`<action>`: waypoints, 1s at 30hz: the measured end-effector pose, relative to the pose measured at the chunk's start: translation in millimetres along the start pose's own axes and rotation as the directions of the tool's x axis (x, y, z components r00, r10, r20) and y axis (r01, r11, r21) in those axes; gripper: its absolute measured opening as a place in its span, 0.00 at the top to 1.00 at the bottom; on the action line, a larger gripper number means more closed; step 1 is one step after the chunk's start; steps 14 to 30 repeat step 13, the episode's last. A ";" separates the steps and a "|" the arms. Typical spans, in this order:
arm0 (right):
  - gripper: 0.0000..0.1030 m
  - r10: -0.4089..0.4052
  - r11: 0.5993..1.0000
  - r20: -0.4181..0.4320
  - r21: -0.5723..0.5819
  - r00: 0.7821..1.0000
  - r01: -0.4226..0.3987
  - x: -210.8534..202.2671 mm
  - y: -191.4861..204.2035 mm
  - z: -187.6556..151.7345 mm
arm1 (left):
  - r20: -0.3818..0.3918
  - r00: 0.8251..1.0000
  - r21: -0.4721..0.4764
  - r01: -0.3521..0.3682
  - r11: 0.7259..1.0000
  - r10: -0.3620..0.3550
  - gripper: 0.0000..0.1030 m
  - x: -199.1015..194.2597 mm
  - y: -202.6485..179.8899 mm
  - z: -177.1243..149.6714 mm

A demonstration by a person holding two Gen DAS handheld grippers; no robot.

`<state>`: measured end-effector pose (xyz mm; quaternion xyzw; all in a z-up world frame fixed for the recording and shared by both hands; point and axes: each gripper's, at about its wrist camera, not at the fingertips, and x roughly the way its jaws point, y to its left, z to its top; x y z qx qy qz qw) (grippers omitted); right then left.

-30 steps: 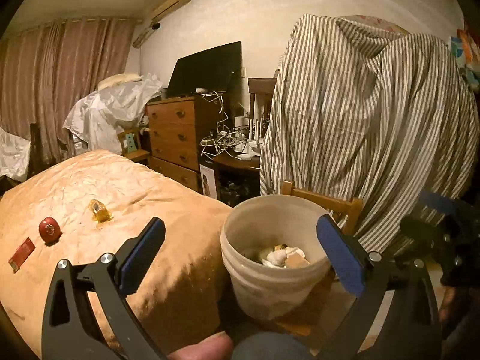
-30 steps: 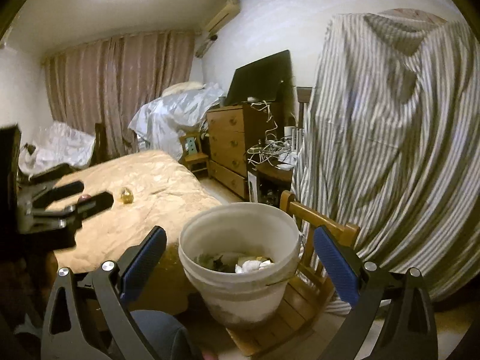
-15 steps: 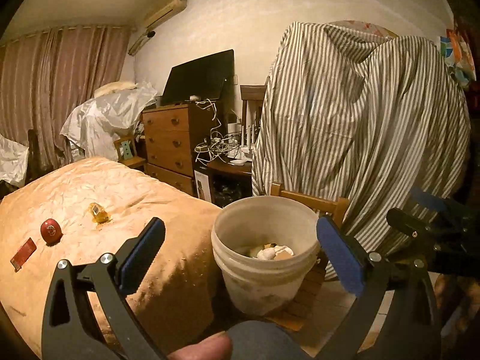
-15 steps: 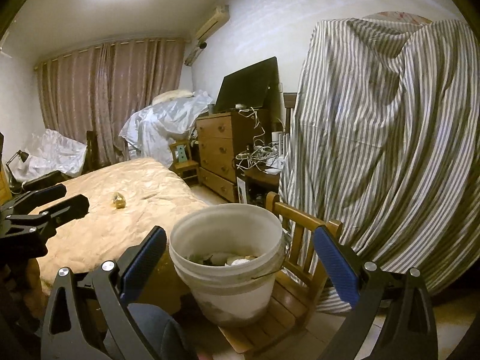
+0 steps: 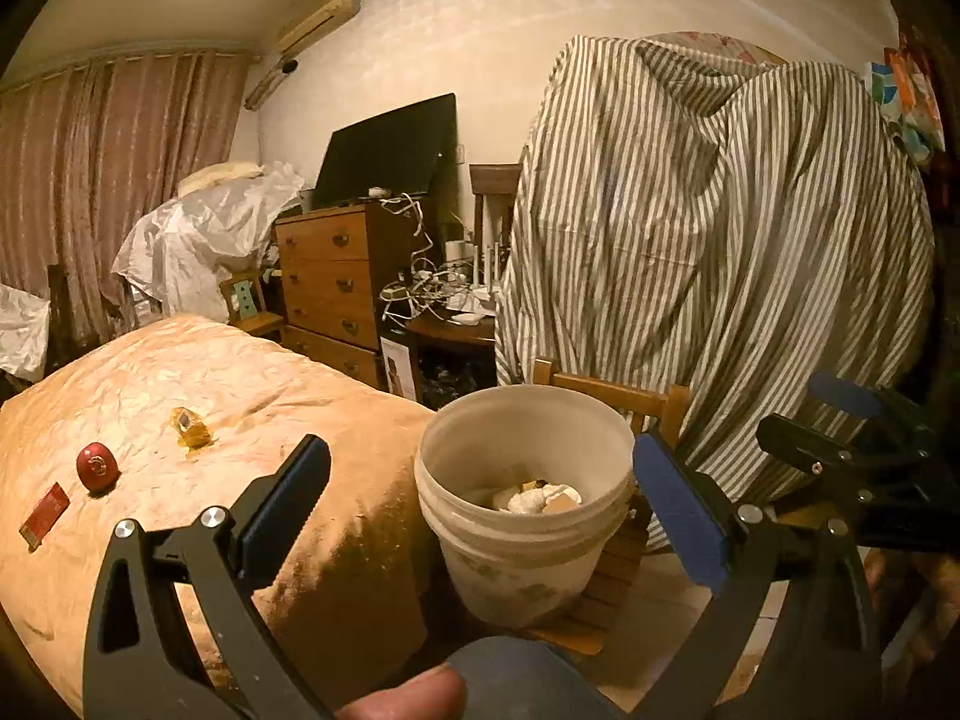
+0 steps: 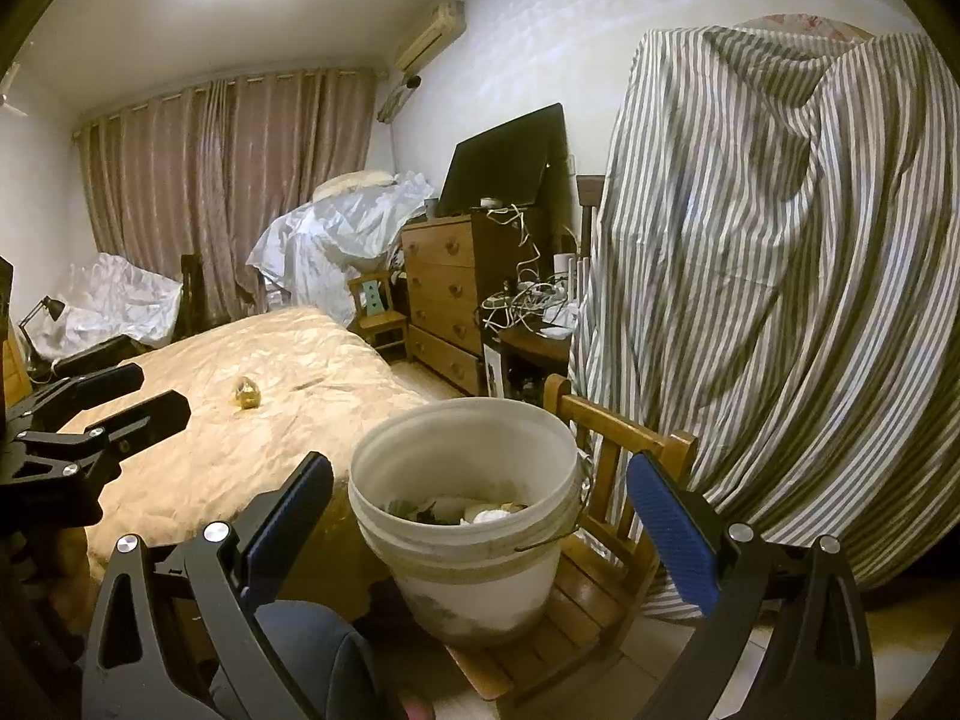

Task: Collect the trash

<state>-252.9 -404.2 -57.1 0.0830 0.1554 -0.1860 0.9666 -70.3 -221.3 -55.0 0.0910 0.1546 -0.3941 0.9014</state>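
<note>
Behind the bucket [image 5: 525, 501] stands a chair draped with striped cloth [image 5: 720, 252], and the bed [image 5: 180, 396] lies to the left of your left claw [image 5: 480, 498]. Both claws are wide and hold nothing; the right claw [image 6: 480, 507] frames the bucket too. I judge you are between drops. Three pieces wait on the bed, left of the left claw: wrapper [image 5: 191, 427], red ball [image 5: 96, 466], red packet [image 5: 43, 507]. Next, swing left and come down over the wrapper.
</note>
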 end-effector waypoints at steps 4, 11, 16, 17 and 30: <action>0.05 0.000 1.000 0.004 -0.001 1.000 0.000 -0.1 0.9 0.3 | -0.009 1.000 0.006 0.016 1.000 -0.016 0.05 1.2 -0.3 -0.4; 0.05 0.000 1.000 0.009 -0.002 1.000 0.000 0.7 1.0 2.9 | -0.027 0.999 0.019 0.030 0.999 -0.030 0.05 2.9 -3.0 0.4; 0.05 0.003 1.000 0.006 -0.004 1.000 -0.003 1.7 1.1 3.1 | -0.029 0.999 0.018 0.028 0.999 -0.027 0.05 3.2 -2.8 0.5; 0.05 0.003 1.000 0.006 -0.004 1.000 -0.003 1.7 1.1 3.1 | -0.029 0.999 0.018 0.028 0.999 -0.027 0.05 3.2 -2.8 0.5; 0.05 0.003 1.000 0.006 -0.004 1.000 -0.003 1.7 1.1 3.1 | -0.029 0.999 0.018 0.028 0.999 -0.027 0.05 3.2 -2.8 0.5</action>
